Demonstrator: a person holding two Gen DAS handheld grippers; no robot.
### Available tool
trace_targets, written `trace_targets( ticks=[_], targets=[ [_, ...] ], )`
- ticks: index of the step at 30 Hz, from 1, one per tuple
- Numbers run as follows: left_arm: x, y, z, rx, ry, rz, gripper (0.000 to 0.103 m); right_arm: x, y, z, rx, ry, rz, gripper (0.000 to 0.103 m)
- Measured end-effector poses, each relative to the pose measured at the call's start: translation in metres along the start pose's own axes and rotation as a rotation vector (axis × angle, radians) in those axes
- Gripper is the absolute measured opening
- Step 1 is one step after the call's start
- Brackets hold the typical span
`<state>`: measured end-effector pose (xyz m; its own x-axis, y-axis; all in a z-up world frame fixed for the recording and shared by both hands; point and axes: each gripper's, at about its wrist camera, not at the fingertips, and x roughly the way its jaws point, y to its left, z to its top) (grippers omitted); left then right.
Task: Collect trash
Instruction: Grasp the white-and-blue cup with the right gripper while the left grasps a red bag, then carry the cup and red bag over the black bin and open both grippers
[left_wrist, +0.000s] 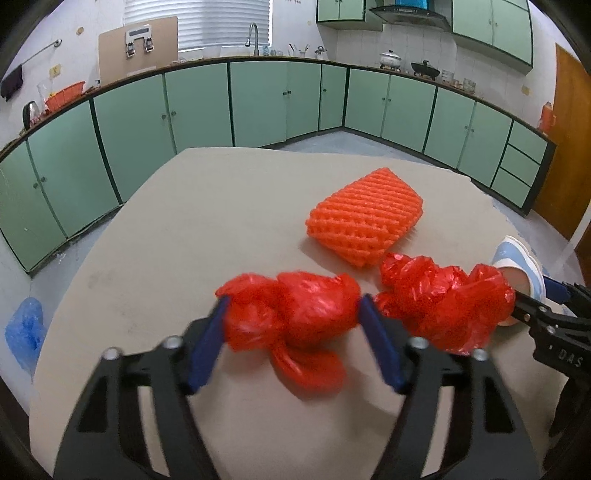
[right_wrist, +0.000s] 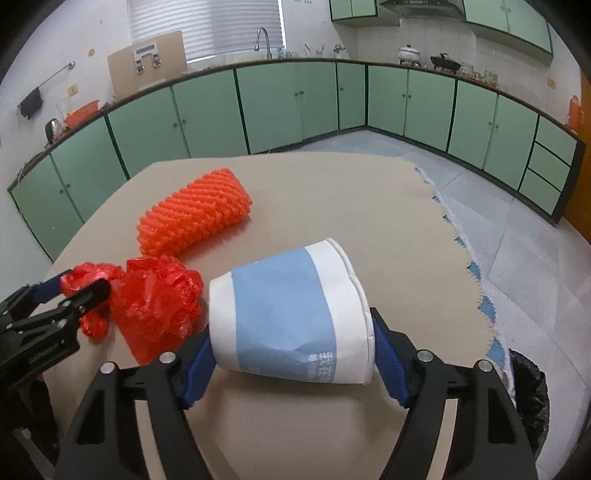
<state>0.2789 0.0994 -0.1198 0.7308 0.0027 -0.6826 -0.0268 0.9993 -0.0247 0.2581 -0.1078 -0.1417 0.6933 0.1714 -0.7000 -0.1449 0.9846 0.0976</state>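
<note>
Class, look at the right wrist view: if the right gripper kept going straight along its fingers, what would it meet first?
The right gripper would meet the tipped-over blue-and-white paper cup first; the cup already lies between its blue pads, apparently touching them.

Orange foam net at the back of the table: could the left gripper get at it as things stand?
Probably not directly. The left gripper has a crumpled red plastic bag between its pads, and a second red bag lies in front of the foam net.

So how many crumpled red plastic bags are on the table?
2: one red bag between the left gripper fingers, another red bag just right of it, beside the paper cup.
</note>
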Motion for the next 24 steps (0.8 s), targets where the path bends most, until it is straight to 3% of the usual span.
trace_targets(
  ticks=[1,7,16,24],
  targets=[
    [0.0,0.001,0.0,-0.004,0.0,-0.003,0.048,-0.004,-0.001,-0.001,0.001,-0.005,-0.002,0.073],
    [-0.011,0.003,-0.005,-0.028,-0.023,-0.017,0.032,-0.023,-0.005,-0.007,0.011,-0.038,-0.021,0.074],
    [-0.044,0.007,-0.008,-0.051,-0.093,-0.051,0.027,-0.058,-0.01,-0.01,0.021,-0.112,-0.043,0.074],
    [-0.075,-0.016,-0.004,-0.024,-0.15,-0.098,0.027,-0.091,-0.021,-0.014,0.039,-0.168,-0.068,0.074]
  ],
)
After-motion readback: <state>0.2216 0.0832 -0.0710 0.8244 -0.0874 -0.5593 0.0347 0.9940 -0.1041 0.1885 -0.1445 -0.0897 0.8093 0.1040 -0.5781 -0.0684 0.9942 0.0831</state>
